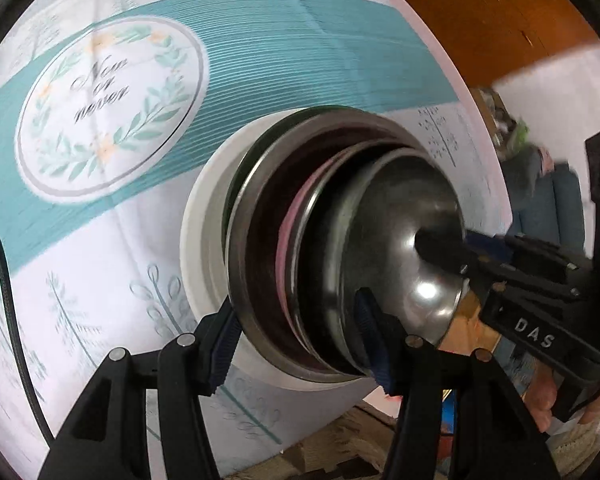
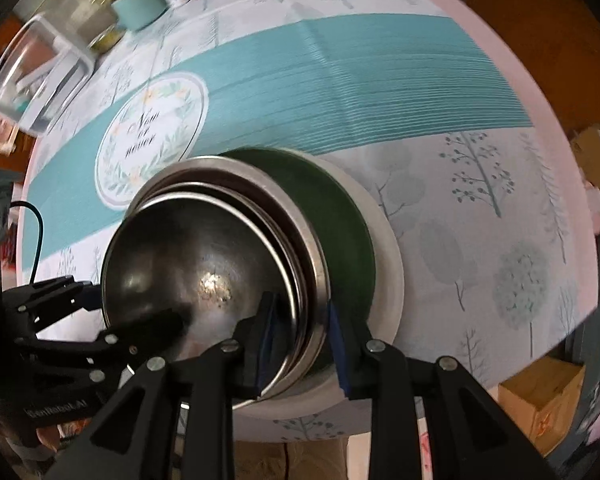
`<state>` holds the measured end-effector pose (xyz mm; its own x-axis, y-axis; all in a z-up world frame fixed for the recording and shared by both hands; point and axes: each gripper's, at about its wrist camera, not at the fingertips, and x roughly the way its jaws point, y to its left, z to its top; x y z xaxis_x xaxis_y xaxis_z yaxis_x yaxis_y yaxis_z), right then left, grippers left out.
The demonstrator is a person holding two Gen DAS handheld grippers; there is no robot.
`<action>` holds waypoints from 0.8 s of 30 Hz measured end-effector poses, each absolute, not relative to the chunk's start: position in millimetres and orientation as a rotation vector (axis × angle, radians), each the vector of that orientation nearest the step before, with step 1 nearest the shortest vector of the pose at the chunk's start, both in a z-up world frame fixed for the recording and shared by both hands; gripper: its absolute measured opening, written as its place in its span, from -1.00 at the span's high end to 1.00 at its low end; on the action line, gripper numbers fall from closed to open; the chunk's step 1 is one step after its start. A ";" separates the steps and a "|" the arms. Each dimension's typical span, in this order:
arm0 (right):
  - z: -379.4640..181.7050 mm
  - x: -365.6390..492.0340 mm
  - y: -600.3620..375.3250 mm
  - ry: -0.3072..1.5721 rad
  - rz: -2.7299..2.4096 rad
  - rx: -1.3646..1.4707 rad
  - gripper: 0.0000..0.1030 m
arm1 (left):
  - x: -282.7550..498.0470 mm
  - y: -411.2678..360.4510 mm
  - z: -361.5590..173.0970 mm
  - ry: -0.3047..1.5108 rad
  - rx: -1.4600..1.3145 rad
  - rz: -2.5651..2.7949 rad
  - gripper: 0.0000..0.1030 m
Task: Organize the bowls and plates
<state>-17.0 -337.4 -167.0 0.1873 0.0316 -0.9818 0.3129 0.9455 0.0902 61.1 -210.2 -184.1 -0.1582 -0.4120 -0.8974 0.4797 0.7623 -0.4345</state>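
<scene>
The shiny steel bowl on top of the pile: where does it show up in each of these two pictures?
Left wrist view: the top steel bowl sits right of centre, innermost in the nested stack.
Right wrist view: the same bowl lies left of centre, low in the picture.
Shared landmark: the round "Now or never" wreath emblem on the tablecloth, up and left of the stack in both.

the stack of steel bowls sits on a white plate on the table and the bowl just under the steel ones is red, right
Not quite. The stack of steel bowls does sit on a white plate on the table, but the bowl just under the steel ones is dark green, not red. The right wrist view shows its green side plainly.
</scene>
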 end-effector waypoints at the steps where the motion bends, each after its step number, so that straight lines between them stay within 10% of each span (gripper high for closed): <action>1: -169.3 -16.2 -339.2 1.389 -0.180 0.296 0.47 | 58.7 -207.8 -184.2 1.543 0.026 -0.764 -0.12; 24: -162.6 -10.3 -351.3 1.364 -0.038 0.122 0.46 | 47.5 -208.5 -177.5 1.431 -0.066 -0.575 -0.26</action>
